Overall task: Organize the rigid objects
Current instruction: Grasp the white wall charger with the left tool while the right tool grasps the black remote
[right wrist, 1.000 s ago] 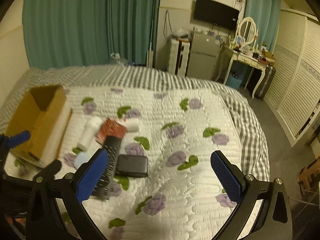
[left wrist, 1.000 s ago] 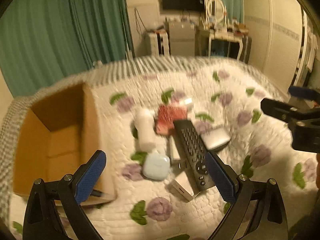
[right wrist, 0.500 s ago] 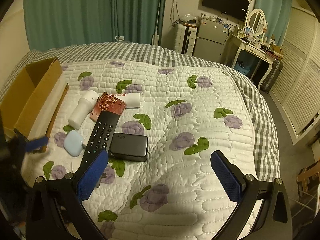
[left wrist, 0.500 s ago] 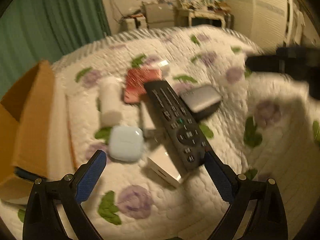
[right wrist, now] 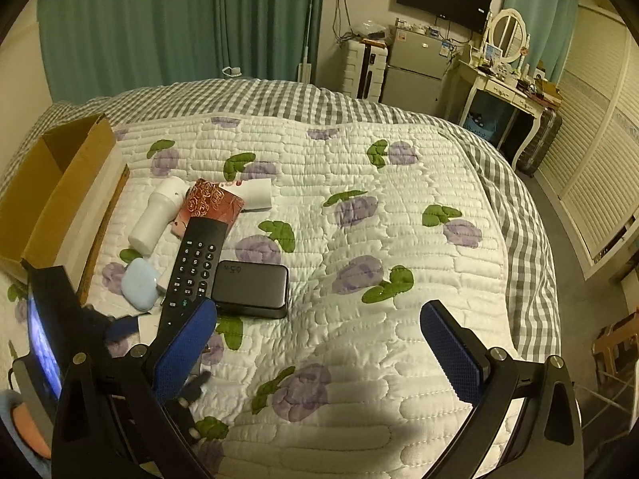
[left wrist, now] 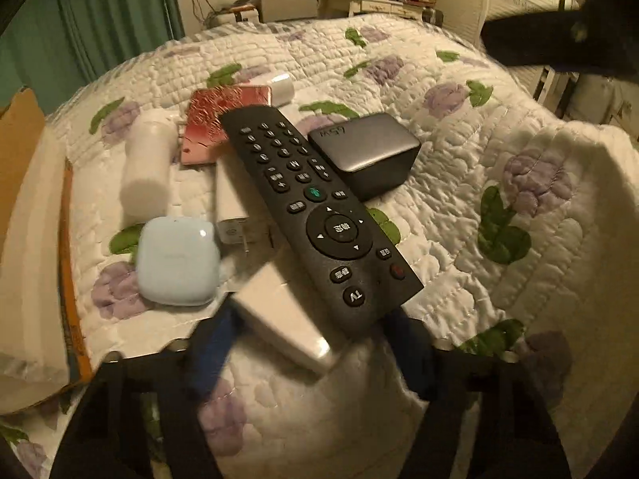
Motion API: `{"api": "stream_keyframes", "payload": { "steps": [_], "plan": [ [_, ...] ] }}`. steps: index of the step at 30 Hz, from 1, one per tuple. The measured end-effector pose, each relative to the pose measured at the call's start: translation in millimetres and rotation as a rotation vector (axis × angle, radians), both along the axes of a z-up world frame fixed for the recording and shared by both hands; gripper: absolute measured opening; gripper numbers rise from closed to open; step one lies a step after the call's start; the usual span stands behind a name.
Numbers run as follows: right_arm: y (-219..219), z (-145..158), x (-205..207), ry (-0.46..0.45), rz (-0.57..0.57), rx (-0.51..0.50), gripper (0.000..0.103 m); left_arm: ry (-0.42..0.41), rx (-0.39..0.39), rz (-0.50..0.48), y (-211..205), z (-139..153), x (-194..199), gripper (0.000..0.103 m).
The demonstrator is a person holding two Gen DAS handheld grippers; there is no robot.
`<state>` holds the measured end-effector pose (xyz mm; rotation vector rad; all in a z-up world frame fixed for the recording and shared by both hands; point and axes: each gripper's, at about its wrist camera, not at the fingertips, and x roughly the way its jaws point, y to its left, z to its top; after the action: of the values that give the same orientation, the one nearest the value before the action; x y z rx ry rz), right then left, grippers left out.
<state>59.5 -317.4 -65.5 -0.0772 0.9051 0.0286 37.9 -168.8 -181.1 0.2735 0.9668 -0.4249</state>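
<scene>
Remote (left wrist: pixel 315 207) overlapping white box (left wrist: pixel 281 315), charger (left wrist: pixel 365 151) alongside

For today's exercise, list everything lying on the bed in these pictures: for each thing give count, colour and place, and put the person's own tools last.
remote control: one, black, middle of the pile, lying across other items
power bank: one, dark grey, right of the remote
earbud case: one, pale blue, left of the remote
white bottle: one, lying flat by the box
patterned card box: one, red-pink, beyond the remote
white charger: one, partly under the remote
white flat box: one, nearest
cardboard box: one, brown, open, far left
left hand-held gripper: open, at the remote's near end
right hand-held gripper: open, over bare quilt
</scene>
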Motion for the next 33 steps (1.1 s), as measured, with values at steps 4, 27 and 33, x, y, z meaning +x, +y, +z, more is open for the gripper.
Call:
{"api": "stream_keyframes", "payload": {
  "steps": [4, 27, 33],
  "plan": [
    [-2, -3, 1, 0.011, -0.006, 0.0, 0.103, -0.032, 0.003, 0.028, 10, 13, -11, 0.063],
    [76, -61, 31, 0.263, 0.18, 0.065, 0.085, -0.102, -0.073, 0.185, 81, 61, -26, 0.052],
    [85, -86, 46, 0.358, 0.181, 0.137, 0.062, -0.081, -0.071, 0.201, 84, 57, -24, 0.052]
  ]
}}
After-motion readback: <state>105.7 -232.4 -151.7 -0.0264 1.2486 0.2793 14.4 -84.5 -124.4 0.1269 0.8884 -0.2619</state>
